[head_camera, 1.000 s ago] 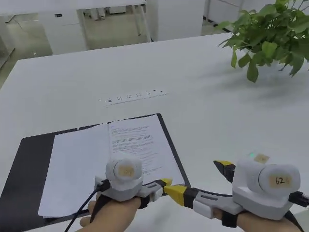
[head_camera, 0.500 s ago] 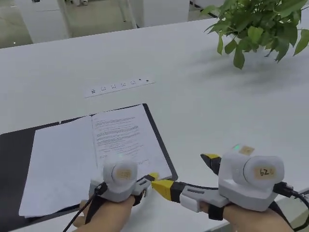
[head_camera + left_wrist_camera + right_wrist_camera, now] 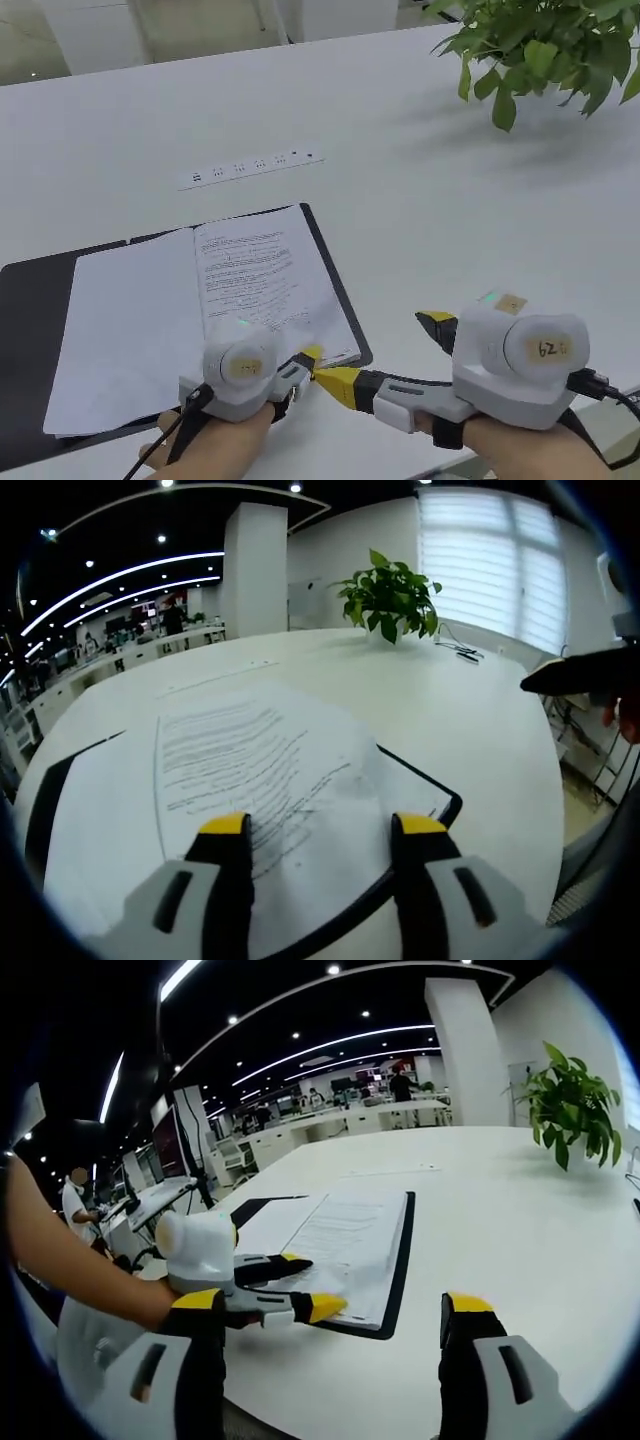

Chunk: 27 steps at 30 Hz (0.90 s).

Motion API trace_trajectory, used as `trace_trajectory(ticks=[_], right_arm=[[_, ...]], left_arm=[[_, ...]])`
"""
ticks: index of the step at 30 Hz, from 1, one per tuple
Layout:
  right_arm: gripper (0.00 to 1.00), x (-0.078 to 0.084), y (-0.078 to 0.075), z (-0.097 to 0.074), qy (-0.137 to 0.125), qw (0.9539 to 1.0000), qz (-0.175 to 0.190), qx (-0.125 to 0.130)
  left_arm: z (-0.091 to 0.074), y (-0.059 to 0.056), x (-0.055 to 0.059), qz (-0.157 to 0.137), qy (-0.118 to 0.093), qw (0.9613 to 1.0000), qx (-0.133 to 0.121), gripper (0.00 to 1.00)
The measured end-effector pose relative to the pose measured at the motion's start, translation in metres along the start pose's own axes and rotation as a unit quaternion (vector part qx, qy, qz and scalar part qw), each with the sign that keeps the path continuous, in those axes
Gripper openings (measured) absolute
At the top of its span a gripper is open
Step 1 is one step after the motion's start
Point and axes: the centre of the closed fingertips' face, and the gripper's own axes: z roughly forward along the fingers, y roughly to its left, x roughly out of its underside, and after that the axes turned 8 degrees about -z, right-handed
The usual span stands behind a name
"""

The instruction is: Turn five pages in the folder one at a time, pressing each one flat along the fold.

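Note:
A black folder (image 3: pixel 330 270) lies open on the white table, a printed page (image 3: pixel 255 275) on its right half and a blank white sheet (image 3: pixel 125 320) on its left. My left gripper (image 3: pixel 300 365) hovers open at the printed page's (image 3: pixel 250 760) near right corner, jaws (image 3: pixel 322 825) apart just above the paper and holding nothing. To the right of the folder (image 3: pixel 395 1260), over bare table, my right gripper (image 3: pixel 385 350) is wide open and empty. From the right gripper view (image 3: pixel 330 1302) the left gripper (image 3: pixel 305 1282) shows beside the page edge.
A leafy potted plant (image 3: pixel 540 50) stands at the far right of the table. A flush socket panel (image 3: pixel 250 165) sits in the tabletop beyond the folder. The table's near edge runs just under both hands. Desks and monitors (image 3: pixel 170 1145) stand in the room behind.
The head view has swung a little; both grippers stay near the folder's near right corner. No page has lifted or turned.

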Motion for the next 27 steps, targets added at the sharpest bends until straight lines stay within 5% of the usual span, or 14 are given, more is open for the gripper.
trace_trajectory(ticks=[5, 10, 15, 27], right_arm=[[0.88, 0.001, 0.000, 0.001, 0.004, 1.0000, -0.001, 0.000], [0.88, 0.003, -0.001, 0.001, 0.007, 1.0000, -0.002, 0.003], [0.88, 0.003, -0.001, 0.002, 0.009, 0.9999, -0.004, 0.004], [0.88, 0.005, 0.000, 0.002, 0.017, 0.9998, -0.010, 0.007]], left_arm=[[0.000, -0.008, 0.002, 0.006, 0.004, 0.9998, 0.020, 0.65], [-0.001, 0.002, -0.001, -0.015, -0.001, 0.9998, 0.013, 0.56], [-0.001, 0.011, 0.000, -0.001, 0.003, 1.0000, 0.003, 0.43], [-0.001, 0.012, -0.001, 0.010, -0.004, 0.9999, 0.007, 0.32]])
